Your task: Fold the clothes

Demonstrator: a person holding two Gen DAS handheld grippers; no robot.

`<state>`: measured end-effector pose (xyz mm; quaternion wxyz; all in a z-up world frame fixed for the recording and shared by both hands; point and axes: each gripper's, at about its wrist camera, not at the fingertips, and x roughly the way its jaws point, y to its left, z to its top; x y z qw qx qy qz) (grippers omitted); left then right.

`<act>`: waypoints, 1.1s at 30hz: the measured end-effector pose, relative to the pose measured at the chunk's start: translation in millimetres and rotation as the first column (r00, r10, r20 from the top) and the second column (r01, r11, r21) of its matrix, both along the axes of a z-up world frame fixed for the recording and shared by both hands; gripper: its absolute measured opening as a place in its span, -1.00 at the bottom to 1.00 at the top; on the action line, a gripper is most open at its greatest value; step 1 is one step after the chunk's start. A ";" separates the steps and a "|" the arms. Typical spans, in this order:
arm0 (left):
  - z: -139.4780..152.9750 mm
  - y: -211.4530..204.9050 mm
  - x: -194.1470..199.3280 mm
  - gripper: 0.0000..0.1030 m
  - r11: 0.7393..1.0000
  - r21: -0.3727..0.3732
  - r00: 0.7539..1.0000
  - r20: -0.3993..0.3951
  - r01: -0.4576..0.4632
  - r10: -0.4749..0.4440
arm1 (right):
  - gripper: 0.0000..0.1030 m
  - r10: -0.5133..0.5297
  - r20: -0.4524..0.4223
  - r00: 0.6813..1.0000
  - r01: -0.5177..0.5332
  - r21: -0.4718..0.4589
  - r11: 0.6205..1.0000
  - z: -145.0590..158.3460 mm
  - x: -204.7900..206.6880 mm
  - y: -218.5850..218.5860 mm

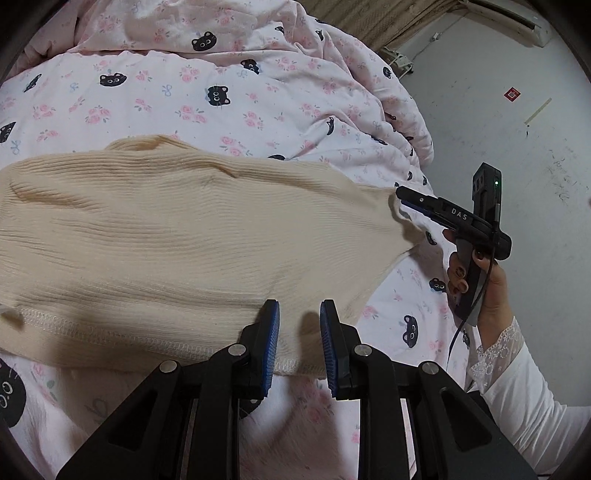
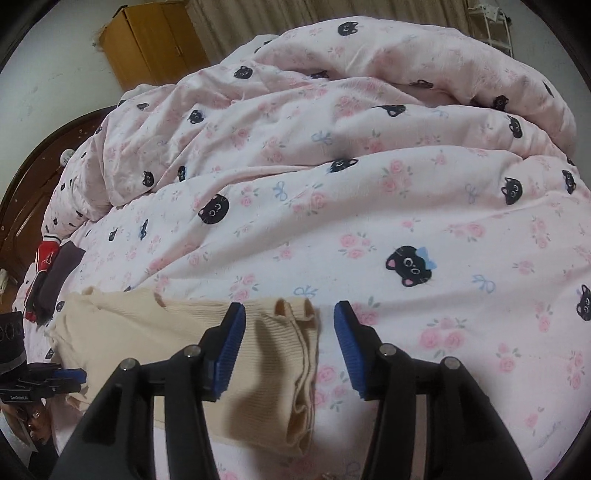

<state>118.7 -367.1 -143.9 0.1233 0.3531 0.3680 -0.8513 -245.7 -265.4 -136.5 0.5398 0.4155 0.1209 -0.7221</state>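
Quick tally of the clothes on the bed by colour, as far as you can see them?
Cream: 1, the ribbed top
Dark grey: 1, the folded piece
Red: 1, the piece beside the grey one
Total: 3

Bedroom setting. A bed point(image 2: 424, 229) fills both views, covered by a rumpled pink duvet point(image 1: 192, 96) printed with roses, bows and black cat faces. Beyond the bed's far edge hang beige curtains point(image 2: 280, 14); an orange-brown wooden cabinet point(image 2: 147, 44) stands against a pale wall point(image 2: 48, 85). A dark wooden bed frame point(image 2: 26, 192) borders the bed's left edge. A grey, scuffed floor point(image 1: 517, 147) lies off its right edge. Lighting is soft and even.
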 end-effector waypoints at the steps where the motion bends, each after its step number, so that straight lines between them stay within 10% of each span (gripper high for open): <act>1: -0.2 -0.3 -0.4 -0.62 1.000 0.000 1.000 0.001 0.001 -0.001 | 0.00 -0.003 -0.020 1.000 0.003 0.000 1.000 0.6 1.7 -0.5; 7: -1.6 -1.5 -0.3 -0.62 1.000 0.007 1.000 0.000 0.001 -0.001 | -0.02 0.000 -0.130 0.992 -0.001 -0.014 1.000 9.0 14.2 -4.1; 19: -4.4 -3.1 0.8 -0.62 1.000 0.020 1.000 0.000 -0.003 0.003 | -0.89 0.026 -0.137 0.990 -0.021 0.036 0.999 -0.2 20.8 -15.1; 30: -5.8 -3.1 0.8 -0.62 1.000 0.021 1.000 0.002 -0.003 0.003 | -0.81 -0.043 -0.116 0.992 0.046 0.024 0.999 1.8 7.3 -12.1; 33: -5.9 -3.2 0.8 -0.62 1.000 0.022 1.000 0.002 -0.003 0.003 | -0.21 -0.046 -0.093 0.995 0.050 0.042 0.998 -1.6 4.2 -11.7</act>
